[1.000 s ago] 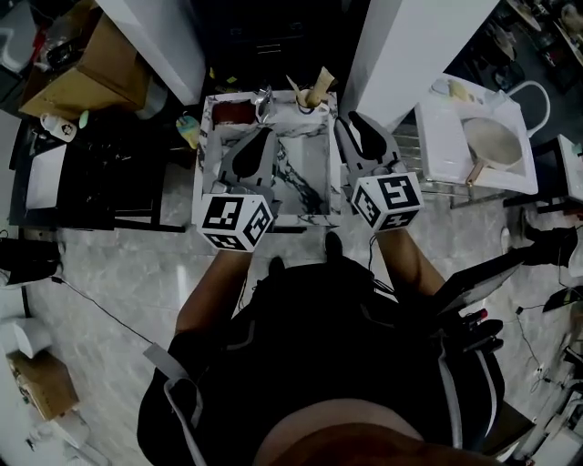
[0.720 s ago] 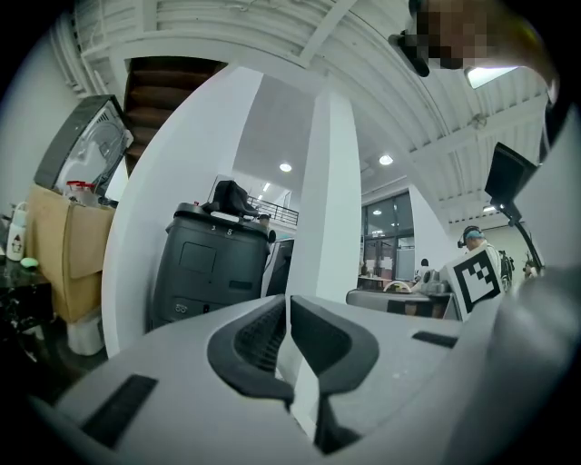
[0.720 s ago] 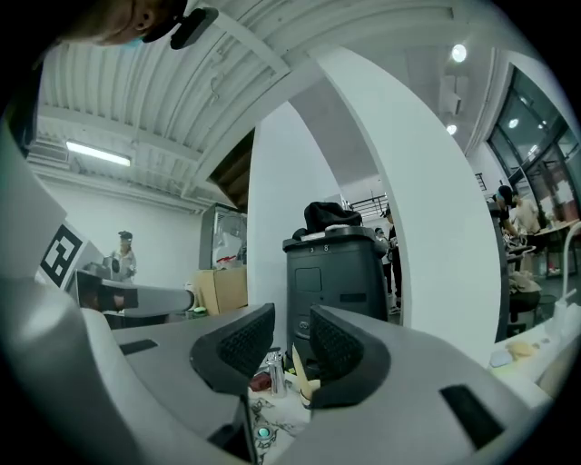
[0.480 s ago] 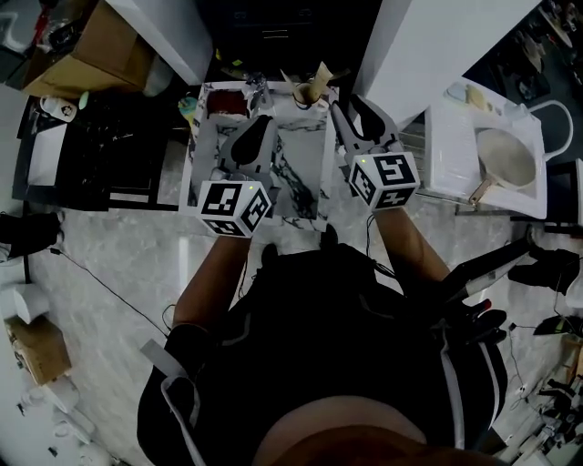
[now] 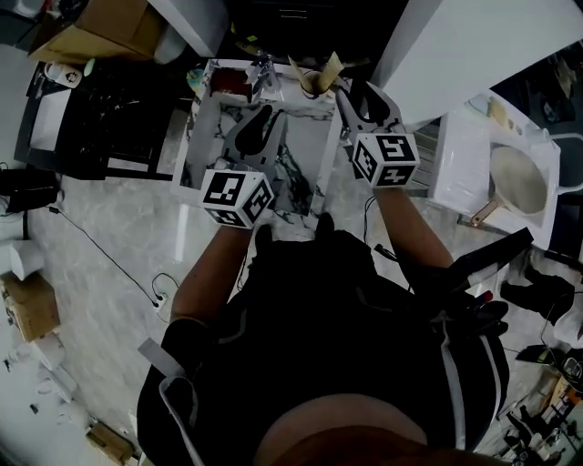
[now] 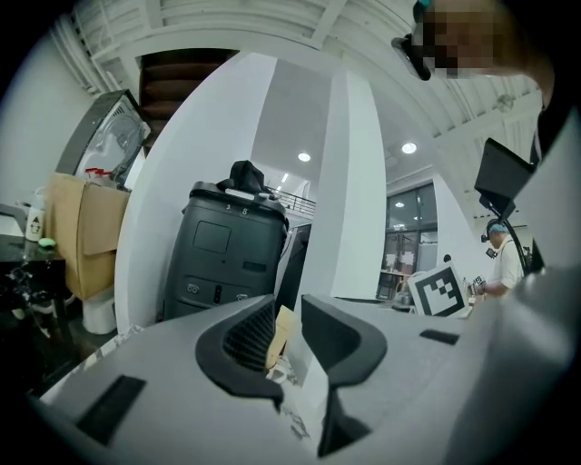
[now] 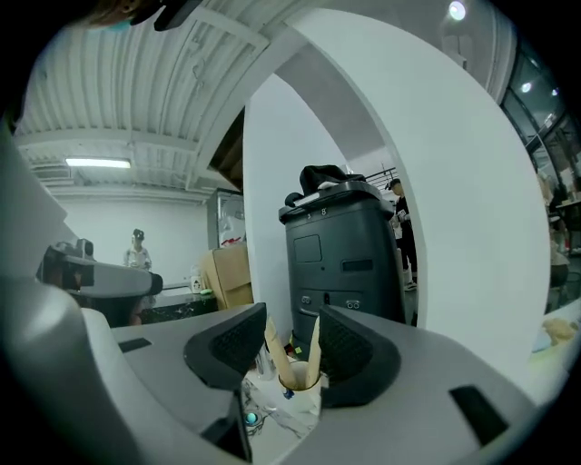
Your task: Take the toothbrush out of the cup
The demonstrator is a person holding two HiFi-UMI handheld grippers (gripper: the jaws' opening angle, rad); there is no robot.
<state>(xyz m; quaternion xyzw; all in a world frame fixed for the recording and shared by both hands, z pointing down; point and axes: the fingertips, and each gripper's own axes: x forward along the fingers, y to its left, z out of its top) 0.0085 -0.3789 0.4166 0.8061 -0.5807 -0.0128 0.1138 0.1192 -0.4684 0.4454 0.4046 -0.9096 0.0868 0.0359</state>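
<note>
A tan cup [image 5: 314, 84] with two bamboo toothbrush handles stands at the far edge of the marble table [image 5: 305, 168]. In the right gripper view the cup [image 7: 300, 385] sits just ahead, its two handles [image 7: 275, 351] rising in the gap between the jaws. My right gripper [image 7: 292, 327] is opening and its pads touch nothing; in the head view this right gripper [image 5: 360, 91] is just right of the cup. My left gripper [image 5: 267, 116] hovers over the table's middle, short of the cup. This left gripper [image 6: 289, 313] is opening with nothing in it, and a tan handle [image 6: 282, 329] shows through the gap.
A red-brown box [image 5: 230, 84] and a metal fitting [image 5: 262, 71] stand left of the cup. A black machine [image 7: 340, 254] and white pillars rise behind the table. A white tray with a pan [image 5: 510, 173] lies to the right, and cardboard boxes [image 5: 100, 23] at far left.
Both grippers have advanced toward the table's far end, the right one close up to the cup. The jaws of both have spread apart.
</note>
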